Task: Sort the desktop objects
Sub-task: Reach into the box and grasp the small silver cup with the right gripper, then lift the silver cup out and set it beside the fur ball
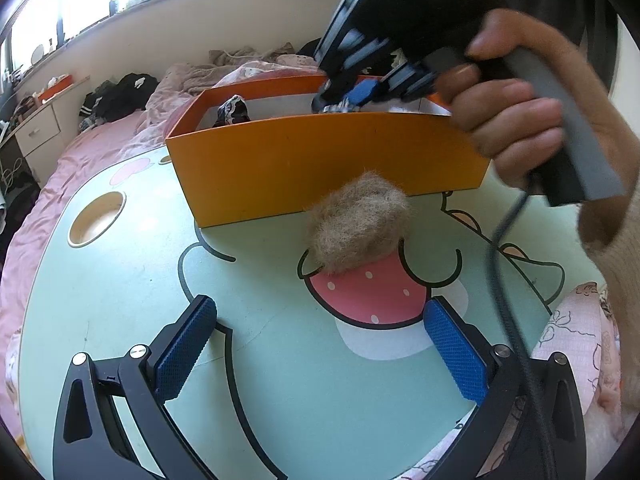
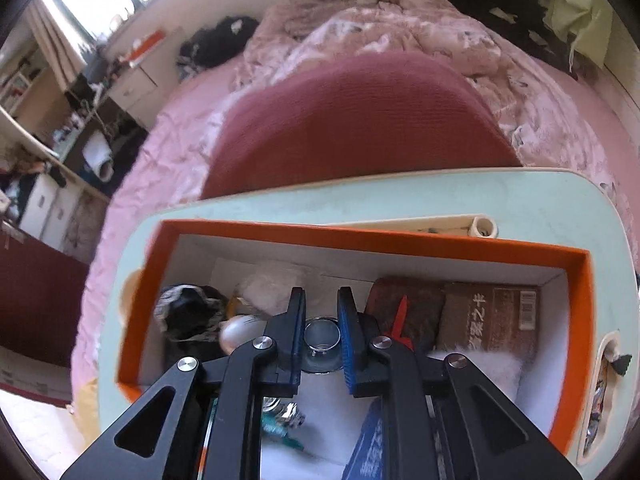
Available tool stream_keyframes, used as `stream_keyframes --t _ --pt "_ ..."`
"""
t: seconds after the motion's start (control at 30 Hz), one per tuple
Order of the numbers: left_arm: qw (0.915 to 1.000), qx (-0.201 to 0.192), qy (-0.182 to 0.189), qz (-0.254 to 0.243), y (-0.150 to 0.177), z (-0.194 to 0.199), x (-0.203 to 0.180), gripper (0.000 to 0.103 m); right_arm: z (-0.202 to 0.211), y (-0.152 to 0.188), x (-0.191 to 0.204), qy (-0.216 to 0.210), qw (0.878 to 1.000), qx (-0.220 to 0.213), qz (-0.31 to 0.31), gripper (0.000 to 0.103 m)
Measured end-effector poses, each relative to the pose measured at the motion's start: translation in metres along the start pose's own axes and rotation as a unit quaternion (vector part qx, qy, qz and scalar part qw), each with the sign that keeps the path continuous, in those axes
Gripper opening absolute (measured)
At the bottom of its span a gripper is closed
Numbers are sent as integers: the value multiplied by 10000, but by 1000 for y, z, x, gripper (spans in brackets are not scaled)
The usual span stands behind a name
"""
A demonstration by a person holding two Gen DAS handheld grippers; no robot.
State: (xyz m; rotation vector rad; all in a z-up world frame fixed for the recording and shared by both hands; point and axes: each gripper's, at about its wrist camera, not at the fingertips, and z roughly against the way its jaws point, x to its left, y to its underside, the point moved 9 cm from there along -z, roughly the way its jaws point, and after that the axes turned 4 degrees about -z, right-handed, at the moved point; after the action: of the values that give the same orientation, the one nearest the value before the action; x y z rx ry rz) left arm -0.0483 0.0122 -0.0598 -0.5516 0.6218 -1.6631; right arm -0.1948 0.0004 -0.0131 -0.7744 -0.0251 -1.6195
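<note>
A tan fluffy ball [image 1: 356, 226] lies on the cartoon-printed table [image 1: 260, 280], touching the front wall of the orange box [image 1: 320, 160]. My left gripper [image 1: 320, 302] is open and empty, hovering just short of the ball. A hand [image 1: 512, 120] holds my right gripper [image 1: 344, 96] over the box's right part, pointing down into it. In the right wrist view the right gripper [image 2: 321, 294] has its jaws nearly together with only a narrow slit. A clear glass [image 2: 322, 338] shows through the slit, standing lower in the box [image 2: 360, 236]; it does not look gripped.
Inside the box lie a brown book [image 2: 492, 316], a black-and-white cloth [image 2: 188, 312], a pale egg-shaped thing [image 2: 240, 332], a red piece [image 2: 400, 312] and a blue packet [image 2: 368, 440]. The table has a round cup hole [image 1: 98, 218]. A dark red cushion [image 2: 360, 120] and pink bedding lie beyond.
</note>
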Motion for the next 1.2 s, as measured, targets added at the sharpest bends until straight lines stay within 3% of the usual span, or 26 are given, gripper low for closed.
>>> stream_keyframes --t 0.17,0.3,0.4,0.53,0.63,0.7,0.73,0.9,1.03,1.1,1.13,1.2 --pt "10000 2 -6 -3 0 0 1 103 71 24 19 -484 9956 -742 294 16" --pt "10000 4 -11 -5 0 0 2 103 105 71 18 -441 9911 -1020 731 16" --pt "10000 5 -12 -4 0 0 2 103 100 99 7 -354 9914 -901 882 16" --pt "10000 4 -8 -8 0 0 2 103 78 108 -20 -2 9929 -935 736 16" --pt "10000 3 -10 -9 0 0 2 103 80 104 -26 -73 9883 -1381 643 18" --pt "10000 3 -10 -10 0 0 2 103 86 107 -31 33 9858 -1575 585 46" --pt "10000 3 -9 -11 0 0 2 103 91 110 -32 45 9844 -1657 582 70" --pt "10000 4 -10 -14 0 1 3 103 105 145 -42 547 9756 -1849 1051 73" --pt "10000 3 -7 -16 0 1 3 103 91 171 -56 951 9729 -1630 1334 75" --pt "10000 7 -18 -24 0 1 3 103 84 176 -65 1170 9689 -1680 1387 86" --pt "10000 4 -28 -30 0 1 3 103 84 177 -69 1199 9682 -1754 1318 97" --pt "10000 5 -29 -34 0 2 3 103 83 178 -73 1184 9680 -1807 1280 102"
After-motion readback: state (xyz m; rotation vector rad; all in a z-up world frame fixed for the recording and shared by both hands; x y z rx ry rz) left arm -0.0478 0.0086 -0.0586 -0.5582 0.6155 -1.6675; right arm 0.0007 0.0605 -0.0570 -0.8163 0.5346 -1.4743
